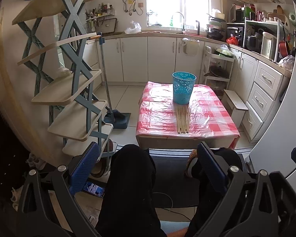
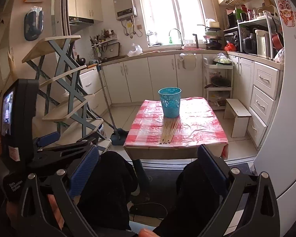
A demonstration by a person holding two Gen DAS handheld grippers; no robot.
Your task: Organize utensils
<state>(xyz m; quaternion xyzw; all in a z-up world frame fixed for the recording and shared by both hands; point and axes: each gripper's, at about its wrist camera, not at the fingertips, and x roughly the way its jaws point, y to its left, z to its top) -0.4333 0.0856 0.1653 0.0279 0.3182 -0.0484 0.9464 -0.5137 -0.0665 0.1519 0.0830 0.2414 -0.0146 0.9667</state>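
Chopsticks lay in a flat bundle on the worktop, side by side, long axis running from the near edge toward the far side, roughly 6 to 12 o'clock. In the right wrist view the chopsticks leaned slightly, far ends tipped toward 1 o'clock. Dark tips sat at the near end, close to the worktop edge; far ends reached the base of the blue cup, touching or just short, could not tell. Blue cup stood upright, open mouth up, perforated flower pattern on the wall, at 12 o'clock from the bundle, around the worktop's middle. Worktop was covered in a red-and-white checked plastic sheet.

Left gripper was held low, well back from the worktop, over the person's dark-clad knees; its fingers were spread wide with nothing between them. Right gripper likewise low and back, fingers released and wide, empty. Left gripper's body showed at 9 o'clock in the right wrist view.

Folding shelf rack stood at 9 o'clock, dustpan and broom beside it on the floor. Small white stool at 3 o'clock of the worktop.
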